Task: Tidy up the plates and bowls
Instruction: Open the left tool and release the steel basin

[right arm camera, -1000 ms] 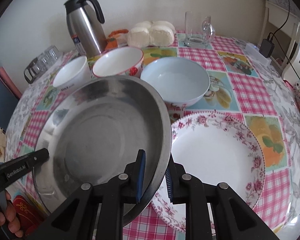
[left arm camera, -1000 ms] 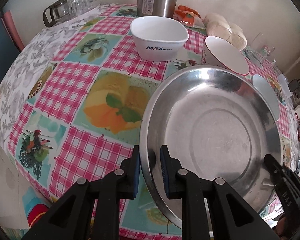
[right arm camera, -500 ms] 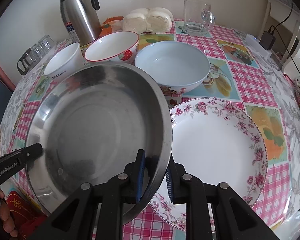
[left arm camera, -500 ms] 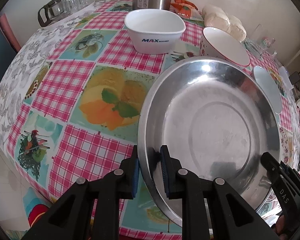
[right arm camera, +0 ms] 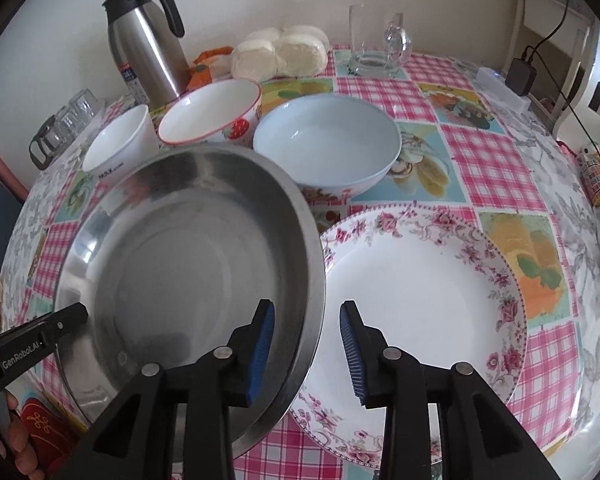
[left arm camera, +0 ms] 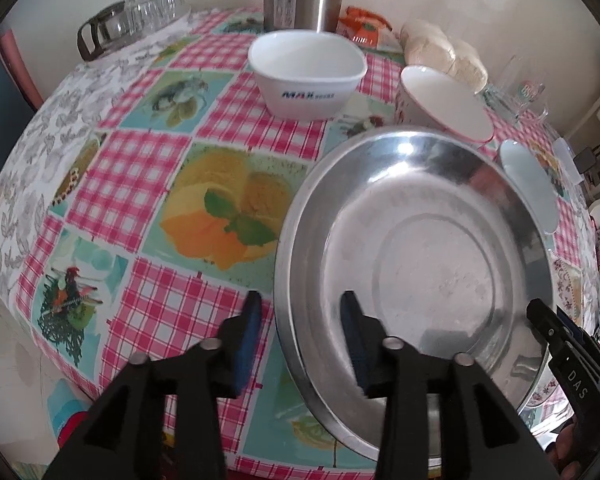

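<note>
Looking down both wrist cameras, I see the steel basin [left arm camera: 416,264] sitting on the checked tablecloth [left arm camera: 140,168] with its near edges straddled by both tools. My left gripper [left arm camera: 298,312] has just been opening: its blue pads [left arm camera: 249,332] now stand apart, one outside the basin's left rim and one inside over the metal, and neither presses on it. My right gripper [right arm camera: 306,324] has likewise just been opening; its left pad hangs inside the basin [right arm camera: 188,264], its right pad over the floral plate [right arm camera: 424,296], with the basin's right rim between them and a clear gap on both sides. The basin's right edge overlaps the floral plate's left rim in the right wrist view; whether it rests on the plate I cannot tell. Behind the basin stand three bowls in a row: a white square bowl [left arm camera: 306,70] with blue lettering, a strawberry-patterned bowl [right arm camera: 212,114] with a red rim, and a pale blue bowl [right arm camera: 328,142] beside it. Farther back are a steel thermos jug [right arm camera: 148,44], a bag of white buns [right arm camera: 280,54], a glass mug [right arm camera: 376,40], and a cluster of glasses [left arm camera: 140,16] at the far left edge of the table.
</note>
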`<state>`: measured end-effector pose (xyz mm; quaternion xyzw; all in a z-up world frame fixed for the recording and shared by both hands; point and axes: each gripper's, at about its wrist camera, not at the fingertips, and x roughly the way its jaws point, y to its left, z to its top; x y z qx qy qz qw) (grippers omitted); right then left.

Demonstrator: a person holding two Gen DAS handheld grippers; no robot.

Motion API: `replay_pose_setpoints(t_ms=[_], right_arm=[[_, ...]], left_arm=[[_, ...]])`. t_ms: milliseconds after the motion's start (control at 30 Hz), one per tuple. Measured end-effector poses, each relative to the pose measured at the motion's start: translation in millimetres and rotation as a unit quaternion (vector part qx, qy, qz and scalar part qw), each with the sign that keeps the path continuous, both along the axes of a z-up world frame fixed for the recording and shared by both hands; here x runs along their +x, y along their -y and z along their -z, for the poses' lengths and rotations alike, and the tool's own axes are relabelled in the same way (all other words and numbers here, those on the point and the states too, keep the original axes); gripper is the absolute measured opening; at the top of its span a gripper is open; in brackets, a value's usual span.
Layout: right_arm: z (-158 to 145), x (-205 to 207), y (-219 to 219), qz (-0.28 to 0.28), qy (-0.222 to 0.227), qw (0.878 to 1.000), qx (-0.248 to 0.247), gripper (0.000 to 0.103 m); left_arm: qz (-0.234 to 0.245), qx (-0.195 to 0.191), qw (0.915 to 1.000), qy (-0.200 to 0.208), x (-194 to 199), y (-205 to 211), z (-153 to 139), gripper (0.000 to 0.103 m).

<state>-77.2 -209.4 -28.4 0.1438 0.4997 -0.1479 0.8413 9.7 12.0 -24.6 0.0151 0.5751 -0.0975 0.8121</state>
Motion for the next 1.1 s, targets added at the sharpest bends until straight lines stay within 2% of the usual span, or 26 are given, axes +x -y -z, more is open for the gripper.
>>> replay_pose_setpoints(t_ms=[100,167,233,433,700,800,967,1033,1100], right_arm=[[-6,-1,2,0.008,0.015,1.0,-0.003,0.046],[-10,-2,4,0.011,0.025,1.0,-0.005,0.054],[-12,-2,4,0.01,0.031,0.999,-0.007,0.064],[-14,1,-1,-0.007,0.039,0.999,-0.011,0.075],[-17,1,-3,-0.013,0.052,0.998,-0.014,0.085],[-18,0,-2,-0.013,0.058,0.998,-0.015,0.091],[-19,-2,1,-0.013,0.065,0.998,-0.014,0.096],[-20,-4,3,-0.011,0.068,0.998,-0.012,0.103],[-22,-6,5,-0.009,0.073,0.997,-0.013,0.103]], left_arm=[[0.009,0.0,0.9998,0.02,-3,4,-7,0.052],[0.013,0.004,0.9995,0.028,-4,6,-9,0.063],[0.015,0.006,0.9993,0.033,-4,6,-11,0.067],[0.01,0.009,0.9993,0.035,-2,6,-11,0.08],[0.0,0.011,0.9988,0.048,-2,2,-13,0.083],[-0.007,0.007,0.9982,0.059,-2,0,-16,0.093],[-0.013,0.005,0.9974,0.071,-3,0,-20,0.094],[-0.015,0.007,0.9972,0.072,-4,0,-20,0.095],[-0.018,0.008,0.9968,0.078,-4,0,-21,0.095]])
